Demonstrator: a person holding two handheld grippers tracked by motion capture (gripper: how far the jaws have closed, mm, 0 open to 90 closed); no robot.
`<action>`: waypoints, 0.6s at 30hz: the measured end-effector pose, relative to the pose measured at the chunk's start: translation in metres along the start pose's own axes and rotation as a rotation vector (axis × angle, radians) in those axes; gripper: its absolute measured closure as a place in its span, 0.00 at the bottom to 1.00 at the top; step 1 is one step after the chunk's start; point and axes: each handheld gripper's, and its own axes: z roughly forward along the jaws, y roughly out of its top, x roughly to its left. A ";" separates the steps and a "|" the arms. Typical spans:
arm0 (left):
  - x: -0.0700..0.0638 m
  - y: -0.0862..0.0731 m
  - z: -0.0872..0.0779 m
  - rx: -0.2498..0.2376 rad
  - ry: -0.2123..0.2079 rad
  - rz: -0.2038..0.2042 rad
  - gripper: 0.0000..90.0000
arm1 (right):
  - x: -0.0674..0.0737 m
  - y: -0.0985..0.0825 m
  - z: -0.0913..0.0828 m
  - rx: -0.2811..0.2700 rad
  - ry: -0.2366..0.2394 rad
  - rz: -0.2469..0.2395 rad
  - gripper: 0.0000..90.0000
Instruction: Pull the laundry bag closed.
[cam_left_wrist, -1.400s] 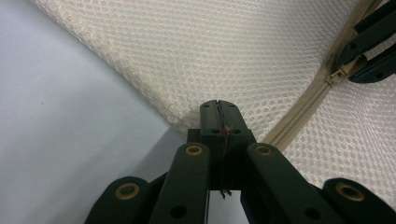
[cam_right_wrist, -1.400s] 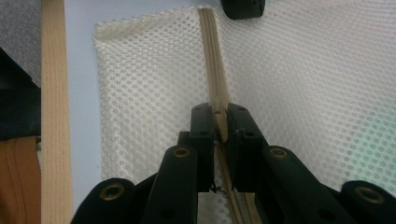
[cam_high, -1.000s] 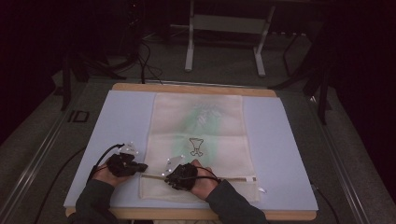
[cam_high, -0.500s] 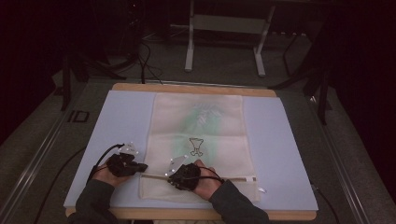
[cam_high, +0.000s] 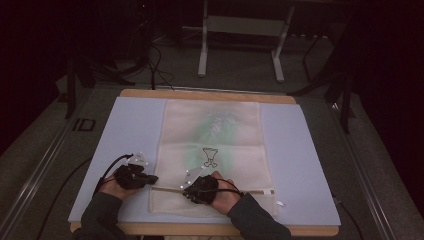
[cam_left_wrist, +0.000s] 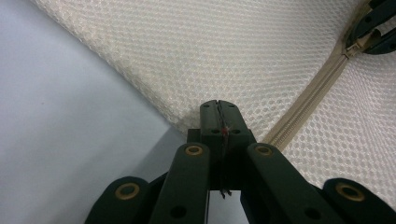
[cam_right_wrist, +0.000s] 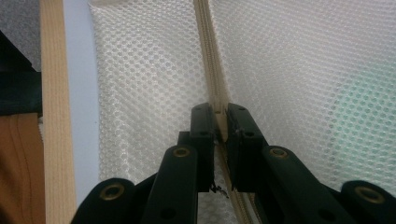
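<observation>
A cream mesh zip bag (cam_high: 225, 165) lies flat on the pale blue mat (cam_high: 300, 165), with something green faintly showing inside. Its zipper (cam_high: 250, 191) runs along the near end. My left gripper (cam_high: 151, 179) is at the bag's left edge, where the zipper ends. In the left gripper view it (cam_left_wrist: 218, 109) is shut, with the mesh edge (cam_left_wrist: 187, 119) nipped at its tips. My right gripper (cam_high: 187, 191) sits a short way to the right on the zipper line. In the right gripper view it (cam_right_wrist: 220, 122) is shut on the zipper (cam_right_wrist: 210, 56).
The mat lies on a wooden table (cam_high: 210, 94), whose near edge (cam_right_wrist: 53, 116) runs close beside the bag. A dark floor with metal stand legs (cam_high: 202, 55) and cables lies beyond the table. A small white tag (cam_high: 280, 203) sits by the bag's near right corner.
</observation>
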 end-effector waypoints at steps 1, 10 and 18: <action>0.000 0.000 0.000 0.000 0.000 0.000 1.00 | 0.000 0.000 0.000 -0.003 0.001 -0.003 0.91; 0.000 0.000 0.000 0.000 0.001 0.000 1.00 | 0.000 -0.004 -0.002 0.006 -0.005 -0.003 0.91; 0.000 0.000 0.000 -0.002 0.001 -0.001 1.00 | 0.000 -0.007 -0.004 0.004 -0.015 -0.006 0.91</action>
